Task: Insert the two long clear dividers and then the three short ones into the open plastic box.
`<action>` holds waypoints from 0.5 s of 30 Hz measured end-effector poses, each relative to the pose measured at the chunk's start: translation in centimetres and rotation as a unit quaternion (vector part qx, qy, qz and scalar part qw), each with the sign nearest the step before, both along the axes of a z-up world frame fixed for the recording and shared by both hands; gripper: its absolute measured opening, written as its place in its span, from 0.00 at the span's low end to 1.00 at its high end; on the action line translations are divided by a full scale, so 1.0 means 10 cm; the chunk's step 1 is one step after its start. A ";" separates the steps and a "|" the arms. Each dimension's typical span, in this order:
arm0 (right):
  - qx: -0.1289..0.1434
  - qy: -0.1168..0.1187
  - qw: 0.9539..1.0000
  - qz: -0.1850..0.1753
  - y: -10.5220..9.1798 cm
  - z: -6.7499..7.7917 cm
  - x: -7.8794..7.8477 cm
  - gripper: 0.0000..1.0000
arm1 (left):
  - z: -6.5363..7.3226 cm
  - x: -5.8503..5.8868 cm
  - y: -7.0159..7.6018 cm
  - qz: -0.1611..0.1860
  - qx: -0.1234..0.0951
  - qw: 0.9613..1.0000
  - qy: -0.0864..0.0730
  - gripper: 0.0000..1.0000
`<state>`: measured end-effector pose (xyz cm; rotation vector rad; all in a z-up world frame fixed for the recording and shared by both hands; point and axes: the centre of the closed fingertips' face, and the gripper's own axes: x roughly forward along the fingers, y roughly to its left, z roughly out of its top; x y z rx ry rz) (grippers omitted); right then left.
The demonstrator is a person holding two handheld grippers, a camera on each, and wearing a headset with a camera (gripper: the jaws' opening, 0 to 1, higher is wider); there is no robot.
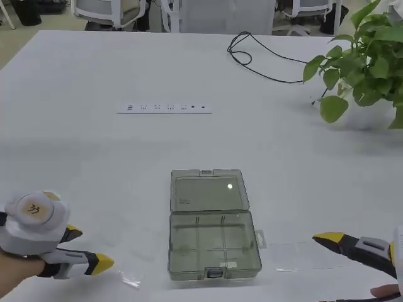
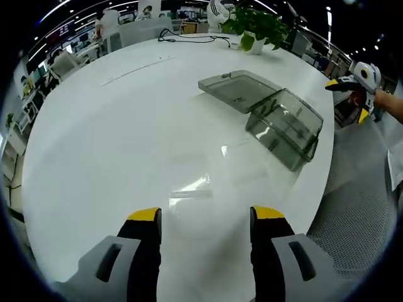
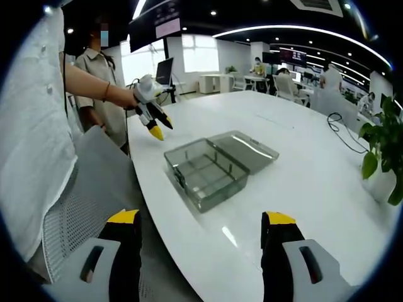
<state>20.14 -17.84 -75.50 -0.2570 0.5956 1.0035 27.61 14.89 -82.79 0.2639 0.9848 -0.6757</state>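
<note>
Left gripper point(image 2: 205, 214) rises from the bottom of its own view with its yellow-tipped jaws spread wide and nothing between them. Just above the jaw tips, at the middle of that view, a clear divider strip point(image 2: 189, 189) lies flat on the white table point(image 1: 94, 157), apart from both jaws. Further up and to the right sits the open plastic box point(image 2: 302, 135), smoky and see-through, with its lid point(image 2: 236, 88) folded back flat.

Right gripper point(image 3: 201, 219) is likewise wide open and empty. In its view the box is at the centre of the frame, well above the jaw tips.

In the head view the box is at lower centre, with the left gripper at lower left and the right gripper at the lower right edge. A long clear divider point(image 1: 296, 255) lies on the table between the box's right wall and the right gripper's yellow tip. Faint lines cross the inside of the base; whether they are fitted dividers or moulded slots cannot be told.

A round sticker point(image 1: 33, 207) on the left gripper carries a small mark, and the lid has a patch of print; both are too blurred to read.

Beyond the box a flush power strip point(image 1: 165, 108) sits in the tabletop. A black cable point(image 1: 252, 60) curls at upper centre, a potted plant point(image 1: 365, 63) stands at upper right, and office chairs point(image 1: 107, 9) line the top edge.
</note>
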 end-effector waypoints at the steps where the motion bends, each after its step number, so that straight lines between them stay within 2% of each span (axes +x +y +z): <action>1: 0.000 0.000 1.000 0.000 0.00 0.00 0.00 0.78 | -0.01 0.01 0.00 0.002 0.000 1.000 0.001 0.55; 4: 0.000 0.001 1.000 0.000 0.00 -0.01 0.00 0.78 | -0.06 0.02 0.03 0.005 0.018 1.000 0.008 0.52; 11: 0.001 0.004 1.000 -0.001 0.01 -0.02 0.00 0.78 | -0.15 0.06 0.05 0.011 0.036 0.999 0.023 0.48; 15: 0.001 0.003 1.000 -0.002 0.02 -0.01 0.01 0.78 | -0.20 0.04 0.04 0.008 0.049 0.998 0.033 0.47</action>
